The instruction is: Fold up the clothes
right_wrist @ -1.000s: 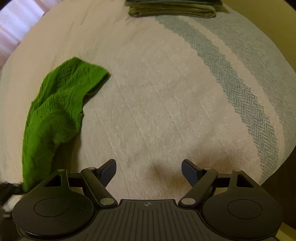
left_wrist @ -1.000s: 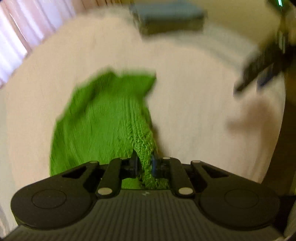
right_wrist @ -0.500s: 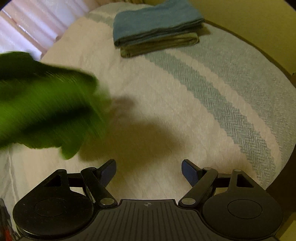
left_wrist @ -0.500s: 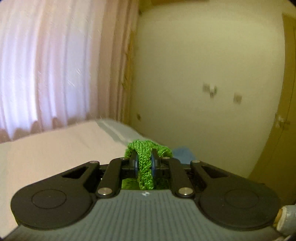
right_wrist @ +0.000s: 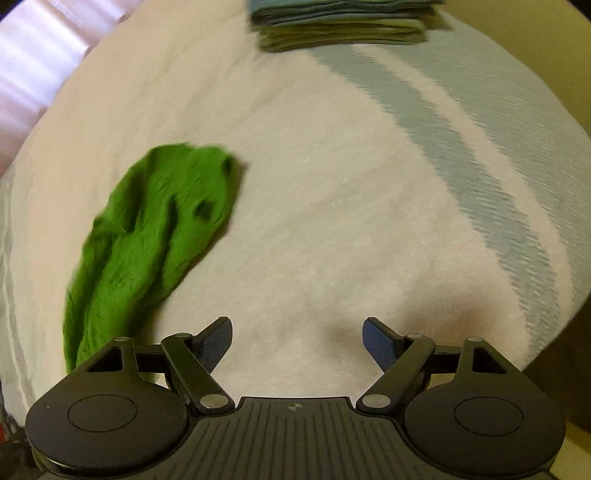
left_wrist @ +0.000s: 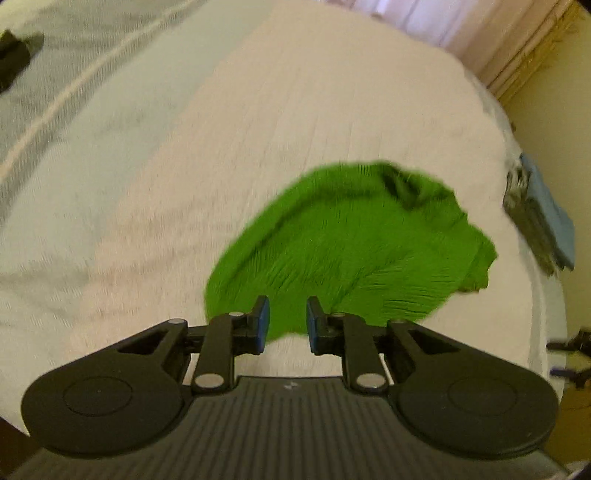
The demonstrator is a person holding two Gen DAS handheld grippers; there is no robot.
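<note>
A bright green knitted garment (left_wrist: 354,251) lies crumpled on the pale bedspread (left_wrist: 258,122). My left gripper (left_wrist: 288,325) hovers at its near edge, open by a narrow gap, with nothing between the blue pads (left_wrist: 263,325). In the right wrist view the same green garment (right_wrist: 155,236) lies to the left in a long rumpled heap. My right gripper (right_wrist: 297,339) stands wide open over bare bedspread (right_wrist: 332,221), to the right of the garment and apart from it.
A stack of folded clothes, blue on olive (right_wrist: 340,22), sits at the far end of the bed, also seen at the right edge as a folded stack (left_wrist: 543,221). A blue-grey stripe (right_wrist: 461,147) runs along the bedspread. Pink curtains (left_wrist: 443,22) hang behind the bed.
My left gripper was shut on the green garment and lifted it up; now the garment lies dropped on the bed and the gripper is open. The right gripper stayed open.
</note>
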